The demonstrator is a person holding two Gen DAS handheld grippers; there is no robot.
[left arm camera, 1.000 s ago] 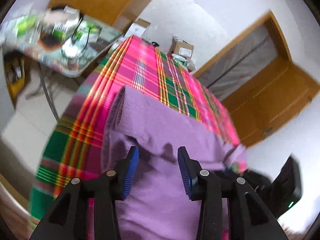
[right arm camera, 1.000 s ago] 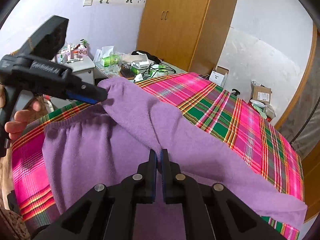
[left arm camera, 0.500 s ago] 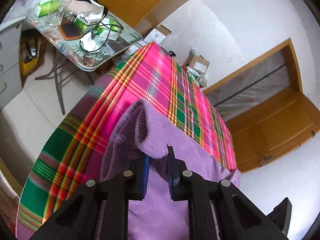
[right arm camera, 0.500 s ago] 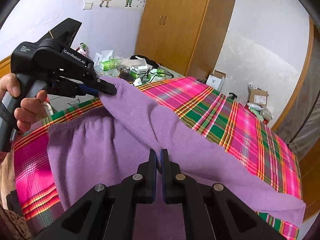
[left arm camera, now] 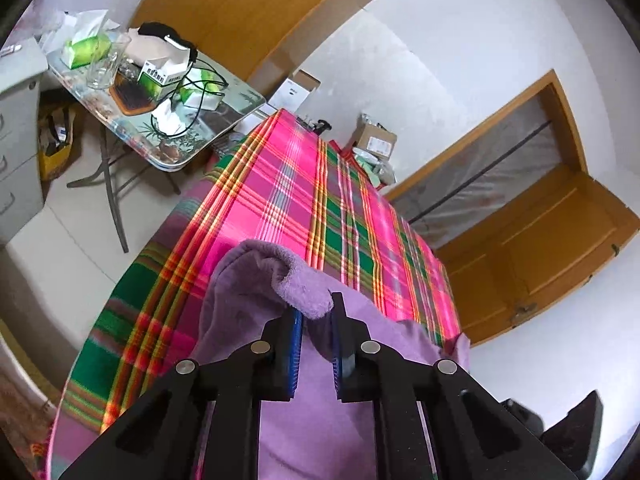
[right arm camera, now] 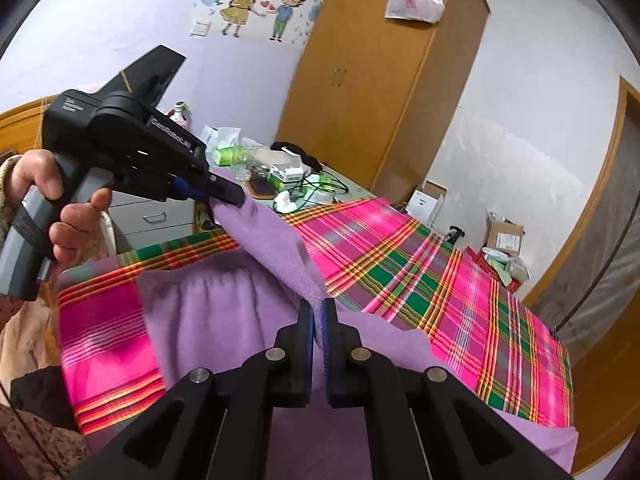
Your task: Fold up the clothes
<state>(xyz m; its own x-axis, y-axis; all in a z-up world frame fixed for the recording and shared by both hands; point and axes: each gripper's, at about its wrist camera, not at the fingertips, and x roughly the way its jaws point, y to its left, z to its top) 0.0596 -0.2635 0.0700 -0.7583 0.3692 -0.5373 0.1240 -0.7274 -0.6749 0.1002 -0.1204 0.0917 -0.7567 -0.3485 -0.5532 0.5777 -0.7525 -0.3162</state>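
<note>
Purple garment [left arm camera: 320,420] pinched in both grippers: left gripper [left arm camera: 316,312] jaws closing on its edge, right gripper [right arm camera: 319,312] jaws nearly together.

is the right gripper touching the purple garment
Touching. The right wrist view shows the right gripper with its fingers pinched shut on a raised fold of the purple garment, no gap visible.

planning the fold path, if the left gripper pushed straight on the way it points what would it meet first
The left gripper, pinching a purple garment, points down across the bed. Past the bunched fabric it would probably reach the plaid bedcover first; depth is uncertain in this fisheye view.
</note>
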